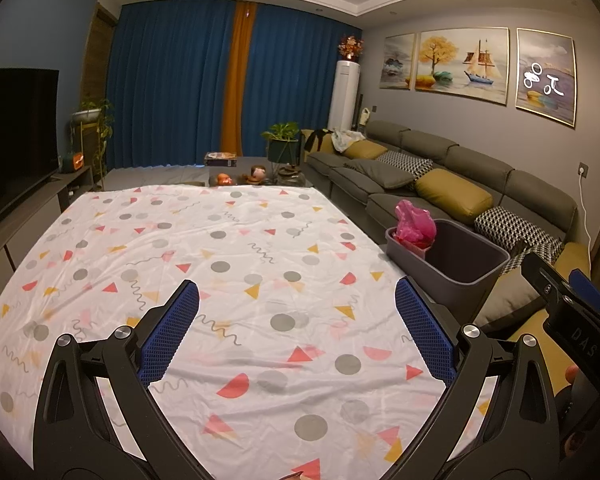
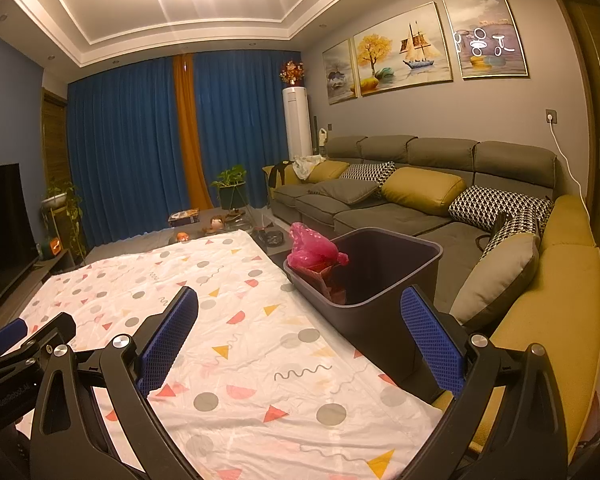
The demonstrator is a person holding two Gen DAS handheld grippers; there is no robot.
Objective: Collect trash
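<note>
Pink plastic bag [image 2: 314,254], centre of the right wrist view, slumped over the near-left rim of the grey bin [image 2: 396,280] beside the patterned cloth [image 2: 260,340]. I judge it light, soft and crinkly, best pinched at its bunched top. My right gripper [image 2: 300,336] hovers low over the cloth, fingers spread wide, holding nothing. My left gripper [image 1: 298,330], lower centre of its own view, is likewise wide and empty, with the sofa [image 1: 440,168] at right.
</note>
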